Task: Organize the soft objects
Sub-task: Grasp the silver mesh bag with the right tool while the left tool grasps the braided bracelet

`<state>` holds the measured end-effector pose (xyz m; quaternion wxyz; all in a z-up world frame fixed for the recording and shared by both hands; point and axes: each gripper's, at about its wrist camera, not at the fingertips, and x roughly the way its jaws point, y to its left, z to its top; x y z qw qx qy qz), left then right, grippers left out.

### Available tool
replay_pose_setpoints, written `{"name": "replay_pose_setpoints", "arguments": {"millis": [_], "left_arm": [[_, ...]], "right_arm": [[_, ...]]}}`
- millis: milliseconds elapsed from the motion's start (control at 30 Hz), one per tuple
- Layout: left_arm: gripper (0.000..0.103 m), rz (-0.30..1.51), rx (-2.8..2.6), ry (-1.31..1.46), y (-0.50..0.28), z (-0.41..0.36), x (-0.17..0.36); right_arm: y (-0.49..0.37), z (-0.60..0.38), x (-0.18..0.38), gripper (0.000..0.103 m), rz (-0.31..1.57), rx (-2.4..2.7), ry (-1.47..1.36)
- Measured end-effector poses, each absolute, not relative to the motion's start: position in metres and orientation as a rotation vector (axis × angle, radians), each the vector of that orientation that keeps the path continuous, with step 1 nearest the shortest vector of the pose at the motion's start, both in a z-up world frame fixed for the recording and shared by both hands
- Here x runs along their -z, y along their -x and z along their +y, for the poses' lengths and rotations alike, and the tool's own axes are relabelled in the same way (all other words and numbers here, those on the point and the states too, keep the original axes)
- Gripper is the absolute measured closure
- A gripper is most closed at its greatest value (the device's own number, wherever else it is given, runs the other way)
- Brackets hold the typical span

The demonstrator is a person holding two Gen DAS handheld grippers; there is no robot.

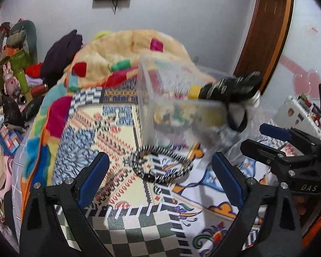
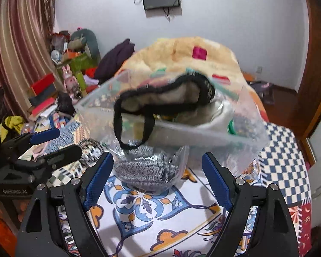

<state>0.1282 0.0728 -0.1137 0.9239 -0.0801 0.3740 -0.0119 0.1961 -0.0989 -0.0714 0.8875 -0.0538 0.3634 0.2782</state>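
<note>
A clear plastic box (image 1: pixel 160 90) (image 2: pixel 203 128) stands on the patterned bedspread (image 1: pixel 117 132). A black-edged eye mask (image 2: pixel 167 94) lies across its rim, its strap hanging down; it also shows in the left wrist view (image 1: pixel 231 90). A black-and-white braided band (image 1: pixel 162 167) lies on the bedspread between my left gripper's (image 1: pixel 160 180) open fingers. A clear bag with a grey knit item (image 2: pixel 147 171) lies just ahead of my right gripper (image 2: pixel 158 177), which is open and empty. The right gripper also shows at the right of the left wrist view (image 1: pixel 274 137).
A folded colourful blanket (image 1: pixel 126 49) lies behind the box. Cluttered shelves with boxes and a pink rabbit toy (image 1: pixel 9 79) stand at the left. A wooden door frame (image 1: pixel 265 32) is at the right. A dark purple garment (image 1: pixel 62 51) rests by the blanket.
</note>
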Motion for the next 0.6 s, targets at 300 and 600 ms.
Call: {"name": "replay_pose_setpoints", "arguments": {"millis": [300,600], "left_arm": [[0.006,0.871,0.053,0.180,-0.141,0.073,0.128],[0.044,0.864,0.030,0.084,-0.142,0.060,0.128]], "right_arm": [[-0.200,-0.090,0.088,0.045,0.849,-0.602,0.134],[-0.193,-0.096,0.086,0.068,0.818,-0.597,0.146]]}}
